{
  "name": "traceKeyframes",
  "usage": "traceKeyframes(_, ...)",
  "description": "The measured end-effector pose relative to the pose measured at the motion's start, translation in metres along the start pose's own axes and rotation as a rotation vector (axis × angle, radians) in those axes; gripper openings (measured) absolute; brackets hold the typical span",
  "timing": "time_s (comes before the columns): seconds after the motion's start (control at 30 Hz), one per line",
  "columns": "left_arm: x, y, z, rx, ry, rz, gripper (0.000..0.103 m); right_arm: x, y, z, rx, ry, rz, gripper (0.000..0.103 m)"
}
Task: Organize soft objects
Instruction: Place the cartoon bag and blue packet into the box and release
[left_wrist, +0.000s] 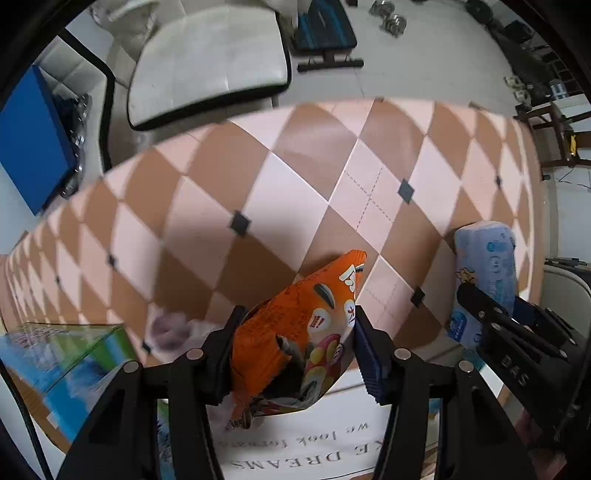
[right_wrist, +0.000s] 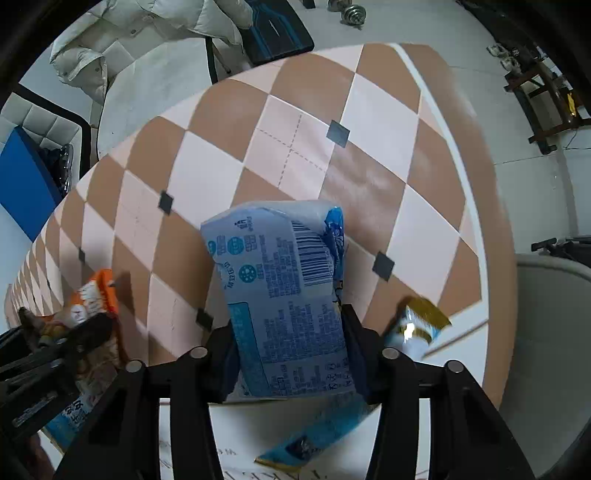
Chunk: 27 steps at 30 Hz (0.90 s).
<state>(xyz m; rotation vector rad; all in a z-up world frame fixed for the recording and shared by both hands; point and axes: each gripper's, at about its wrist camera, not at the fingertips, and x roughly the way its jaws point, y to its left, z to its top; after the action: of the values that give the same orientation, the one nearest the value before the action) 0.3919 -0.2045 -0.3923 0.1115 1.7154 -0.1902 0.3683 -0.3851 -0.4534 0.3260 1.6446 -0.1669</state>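
Checkered table (left_wrist: 295, 177), both hands busy: left gripper (left_wrist: 295, 343) pinches the orange snack bag (left_wrist: 295, 332), right gripper (right_wrist: 288, 354) squeezes the blue tissue pack (right_wrist: 280, 295) near the white box (left_wrist: 314, 443). Slippery wrappers might slide out, I think.

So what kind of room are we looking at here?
Probably a lived-in home room, perhaps one doubling as a workout corner. A table with a checkered cloth has a cushioned chair beside it, a pale puffer jacket lies over another chair, and dumbbells sit on the floor.
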Motion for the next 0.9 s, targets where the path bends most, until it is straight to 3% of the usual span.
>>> traceKeyframes(0.2,-0.062,0.027,-0.048,-0.001,-0.11,-0.053,0.052,-0.045,0.022,-0.04,-0.018,-0.061,0.077,0.049)
traceKeyframes(0.33,-0.1,0.068,-0.099,-0.024,-0.196,-0.094,0.052,-0.079,0.055,-0.087,-0.054,-0.1,0.151,0.049)
traceKeyframes(0.5,-0.132,0.14,-0.159,-0.082,-0.239,-0.111,0.052,-0.115,0.12,-0.151,-0.115,-0.117,0.252,0.049)
traceKeyframes(0.7,-0.135,0.25,-0.194,-0.187,-0.242,-0.024,0.052,-0.126,0.231,-0.203,-0.214,-0.099,0.325,0.049)
traceKeyframes(0.9,-0.122,0.34,-0.205,-0.291,-0.213,0.018,0.052,-0.107,0.311,-0.208,-0.243,-0.077,0.289,0.049)
